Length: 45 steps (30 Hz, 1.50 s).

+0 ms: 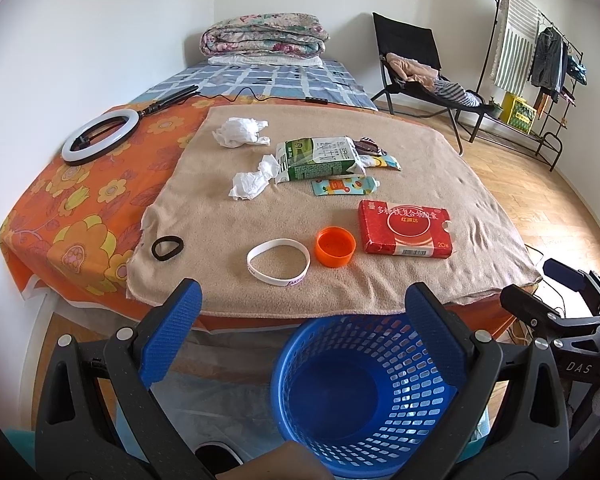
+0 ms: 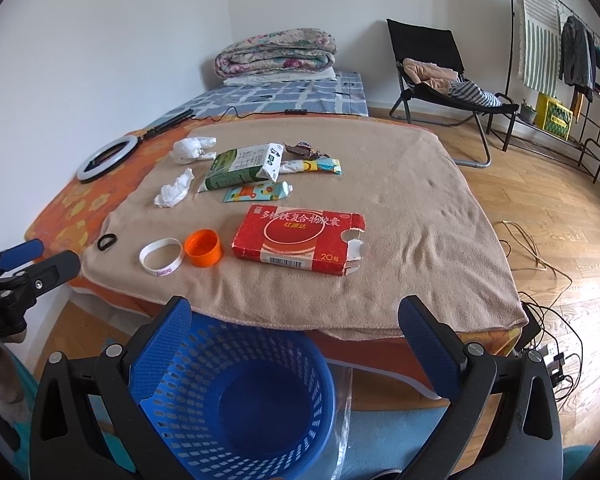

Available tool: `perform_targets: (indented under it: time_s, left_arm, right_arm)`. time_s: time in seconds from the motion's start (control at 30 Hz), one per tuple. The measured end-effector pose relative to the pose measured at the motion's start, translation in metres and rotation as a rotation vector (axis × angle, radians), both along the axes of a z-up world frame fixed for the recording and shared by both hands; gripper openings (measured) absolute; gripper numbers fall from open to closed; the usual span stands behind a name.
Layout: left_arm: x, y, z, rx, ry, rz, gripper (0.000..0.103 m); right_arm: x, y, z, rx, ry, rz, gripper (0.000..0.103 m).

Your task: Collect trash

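Both the left tool (image 1: 300, 312) and the right tool (image 2: 296, 320) are held released above the blue basket (image 1: 364, 396), which stands on the floor. Beyond the basket, on the beige towel (image 2: 400, 200), an orange cap (image 2: 203, 248), a red box (image 2: 296, 238), a milk carton (image 2: 242, 166) and crumpled tissues (image 2: 174, 192) are seen, unobstructed.

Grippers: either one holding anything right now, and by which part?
Nothing is held. The left gripper and right gripper are both open, fingers spread with only the empty blue basket below. The trash lies on the beige towel.
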State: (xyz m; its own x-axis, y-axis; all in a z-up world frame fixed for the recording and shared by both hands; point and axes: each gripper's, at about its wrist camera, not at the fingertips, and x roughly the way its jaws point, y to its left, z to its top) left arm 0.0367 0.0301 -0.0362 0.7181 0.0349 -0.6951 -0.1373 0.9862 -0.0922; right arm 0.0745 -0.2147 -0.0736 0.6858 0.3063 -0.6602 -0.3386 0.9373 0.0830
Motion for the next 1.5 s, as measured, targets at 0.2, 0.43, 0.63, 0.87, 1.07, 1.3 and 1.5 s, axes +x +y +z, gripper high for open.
perform_targets:
  time_s: [0.2, 0.43, 0.63, 0.87, 1.07, 1.3, 1.5]
  left_arm:
    - [0.006, 0.017, -0.007, 0.008, 0.014, 0.006, 0.103]
    - [0.024, 0.027, -0.013, 0.069, 0.060, -0.073, 0.103]
    - [0.050, 0.017, -0.012, 0.135, 0.070, -0.202, 0.103]
    - [0.096, -0.001, -0.031, 0.126, 0.145, -0.345, 0.097]
    - [0.131, 0.001, -0.060, 0.082, 0.208, -0.361, 0.087]
    - [0.149, 0.012, -0.071, 0.021, 0.237, -0.358, 0.086]
    - [0.152, 0.009, -0.075, 0.036, 0.248, -0.390, 0.086]
  right_arm:
    - [0.007, 0.005, -0.012, 0.013, 0.052, 0.100, 0.103]
    - [0.022, 0.013, -0.011, -0.095, 0.006, 0.213, 0.103]
    - [0.050, 0.021, -0.003, -0.163, -0.054, 0.421, 0.103]
    - [0.104, 0.031, -0.022, -0.237, -0.004, 0.485, 0.103]
    - [0.133, 0.041, -0.047, -0.285, 0.036, 0.532, 0.103]
    - [0.141, 0.061, -0.062, -0.408, -0.042, 0.600, 0.103]
    - [0.141, 0.087, -0.074, -0.483, -0.085, 0.666, 0.102]
